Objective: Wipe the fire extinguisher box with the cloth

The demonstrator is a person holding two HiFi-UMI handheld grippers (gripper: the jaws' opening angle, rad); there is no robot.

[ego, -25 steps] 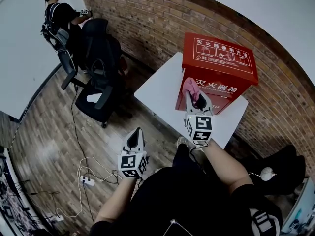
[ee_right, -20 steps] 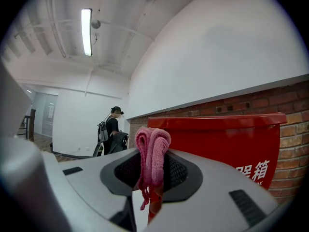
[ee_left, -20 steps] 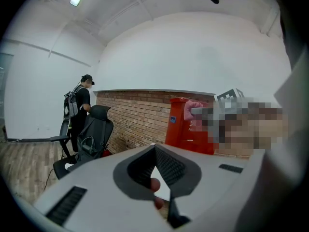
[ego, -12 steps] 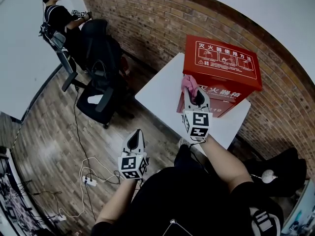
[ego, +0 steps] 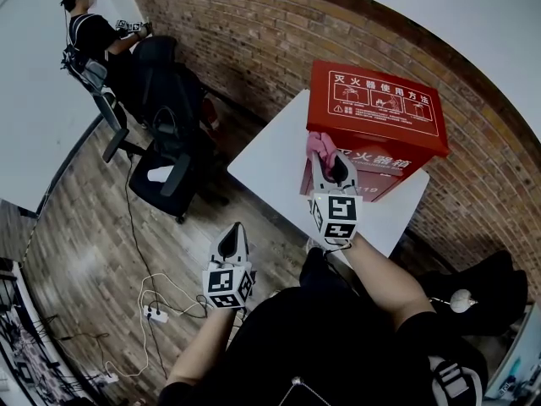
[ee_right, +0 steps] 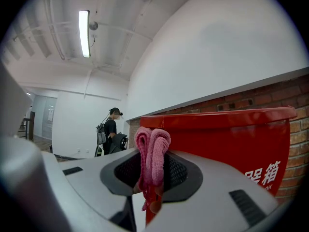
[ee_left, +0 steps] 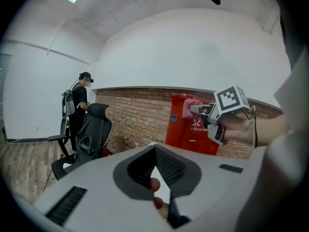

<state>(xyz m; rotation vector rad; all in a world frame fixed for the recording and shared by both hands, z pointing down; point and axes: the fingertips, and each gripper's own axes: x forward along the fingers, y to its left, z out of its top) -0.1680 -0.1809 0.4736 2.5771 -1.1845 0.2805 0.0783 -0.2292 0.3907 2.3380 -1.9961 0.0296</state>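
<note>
The red fire extinguisher box [ego: 377,117] stands on a white table [ego: 270,155] against the brick wall. My right gripper [ego: 325,156] is shut on a pink cloth [ego: 319,143] and holds it against the upper left of the box's front, just under the lid edge. The right gripper view shows the folded cloth [ee_right: 152,153] pinched in the jaws, with the red box [ee_right: 231,144] right behind it. My left gripper [ego: 233,228] hangs low over the floor, left of the table, shut and holding nothing. From the left gripper view, the box [ee_left: 183,129] and cloth [ee_left: 191,108] are ahead.
Black office chairs [ego: 169,134] stand left of the table. A person [ego: 89,28] sits at the far left by the white wall. Cables and a power strip [ego: 152,311] lie on the wooden floor. A dark bag [ego: 482,290] rests at the right by the wall.
My right gripper has slid the cloth a little left and up along the box's front. The left gripper has stayed where it was.
</note>
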